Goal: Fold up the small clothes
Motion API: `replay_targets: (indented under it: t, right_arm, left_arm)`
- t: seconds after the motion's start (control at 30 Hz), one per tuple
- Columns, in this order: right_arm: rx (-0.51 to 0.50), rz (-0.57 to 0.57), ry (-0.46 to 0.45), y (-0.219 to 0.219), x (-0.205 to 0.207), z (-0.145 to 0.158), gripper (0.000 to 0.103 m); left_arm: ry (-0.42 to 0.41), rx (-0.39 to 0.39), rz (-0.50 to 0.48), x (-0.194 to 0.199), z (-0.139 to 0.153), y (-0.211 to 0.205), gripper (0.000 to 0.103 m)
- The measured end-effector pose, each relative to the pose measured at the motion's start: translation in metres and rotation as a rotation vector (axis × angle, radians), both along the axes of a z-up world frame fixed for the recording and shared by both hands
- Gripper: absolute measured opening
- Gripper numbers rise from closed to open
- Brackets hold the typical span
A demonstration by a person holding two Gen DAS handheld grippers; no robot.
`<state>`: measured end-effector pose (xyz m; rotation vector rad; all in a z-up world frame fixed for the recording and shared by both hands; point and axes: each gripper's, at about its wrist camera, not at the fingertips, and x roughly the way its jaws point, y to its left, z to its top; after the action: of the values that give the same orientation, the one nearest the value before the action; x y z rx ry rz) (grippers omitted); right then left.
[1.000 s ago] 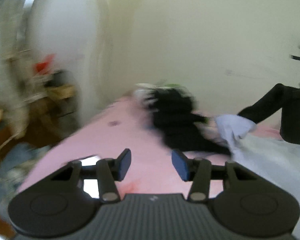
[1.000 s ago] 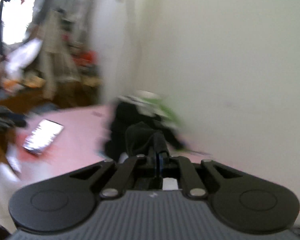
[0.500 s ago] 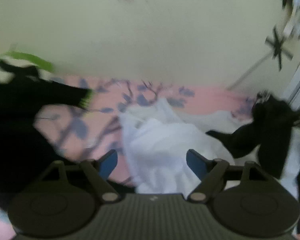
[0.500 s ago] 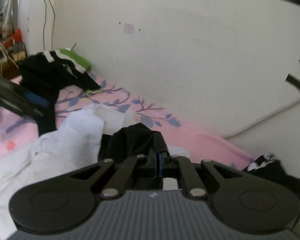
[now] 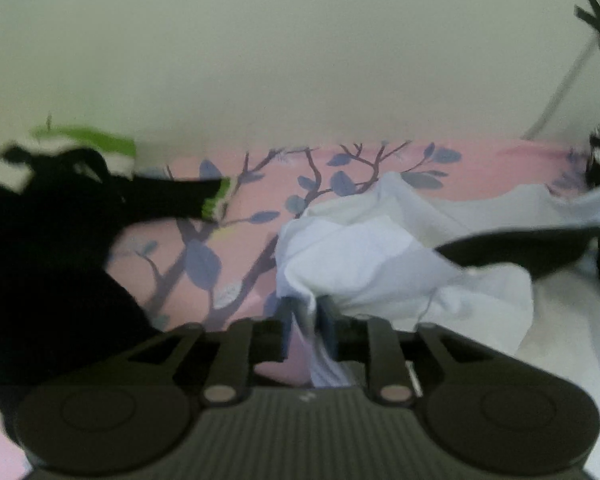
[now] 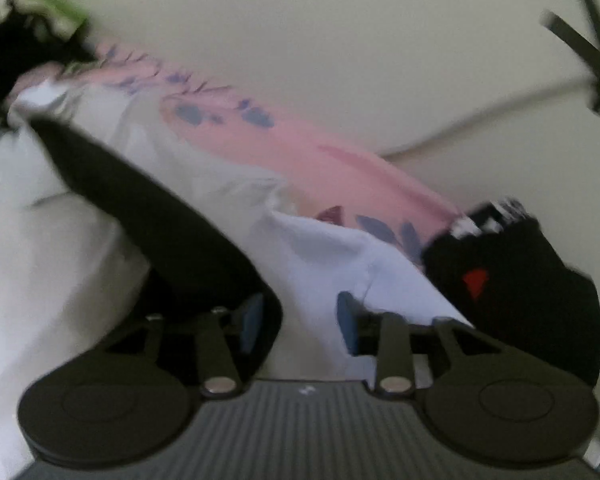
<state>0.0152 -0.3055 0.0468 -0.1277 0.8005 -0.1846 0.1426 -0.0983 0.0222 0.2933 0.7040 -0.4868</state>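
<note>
A crumpled white garment (image 5: pixel 380 264) lies on the pink bedsheet (image 5: pixel 240 240). My left gripper (image 5: pixel 307 326) has a fold of it between its blue pads, and the jaws are closing on it. A long black garment (image 6: pixel 148 208) lies across white fabric (image 6: pixel 52 264); its near end rests beside my right gripper's left finger. The right gripper (image 6: pixel 299 322) is opening, and only white cloth shows in the gap below its pads. The same black garment (image 5: pixel 520 248) appears at the right of the left wrist view.
A pile of black clothes with green and white stripes (image 5: pixel 40 240) sits at the left of the bed. Another black garment with a red mark (image 6: pixel 520 280) lies at the right. A cream wall (image 5: pixel 300 60) runs directly behind the bed.
The left gripper swung right from the black pile to the white garment and shut on a fold. The right gripper came down, let go of the black garment and opened.
</note>
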Motion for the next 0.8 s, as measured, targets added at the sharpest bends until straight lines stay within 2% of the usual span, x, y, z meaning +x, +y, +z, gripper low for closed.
replay_targets:
  t: [0.03,0.1,0.2,0.27,0.33,0.4,0.47,0.57,0.7,0.77,0.8]
  right_arm:
    - [0.062,-0.01,-0.052,-0.008,-0.016,0.013,0.032]
    - [0.138,-0.032,-0.179,-0.02,-0.056,0.043,0.036]
    - [0.152,-0.119,-0.339,-0.039,-0.115,0.072,0.044]
    - [0.191,-0.214,-0.398,-0.056,-0.156,0.075,0.047]
    - [0.219,-0.293,-0.402,-0.068,-0.189,0.063,0.05]
    - [0.246,-0.356,-0.362,-0.072,-0.217,0.042,0.052]
    - [0.259,-0.414,-0.303,-0.076,-0.236,0.017,0.052]
    - [0.331,-0.472,-0.277,-0.085,-0.253,-0.01,0.052]
    - [0.403,-0.446,-0.32,-0.081,-0.256,-0.018,0.056]
    - [0.398,-0.401,-0.322,-0.073,-0.243,-0.017,0.056]
    - [0.376,-0.383,-0.298,-0.068,-0.239,-0.015,0.053]
  left_arm:
    - [-0.017,0.0,0.005,-0.002,0.004,0.002,0.029]
    - [-0.043,-0.05,0.031,-0.009,0.017,0.015,0.029]
    - [-0.065,-0.2,0.059,-0.01,0.038,0.034,0.033]
    - [-0.049,-0.289,0.044,-0.015,0.05,0.04,0.039]
    - [-0.021,-0.329,0.012,-0.017,0.05,0.031,0.04]
    - [0.008,-0.339,-0.043,-0.026,0.043,0.019,0.041]
    - [0.025,-0.32,-0.101,-0.039,0.034,0.002,0.043]
    - [0.038,-0.276,-0.162,-0.057,0.019,-0.015,0.045]
    - [0.044,-0.238,-0.189,-0.074,0.007,-0.018,0.046]
    - [0.049,-0.24,-0.193,-0.078,0.005,-0.015,0.047]
    - [0.05,-0.242,-0.195,-0.079,0.004,-0.013,0.047]
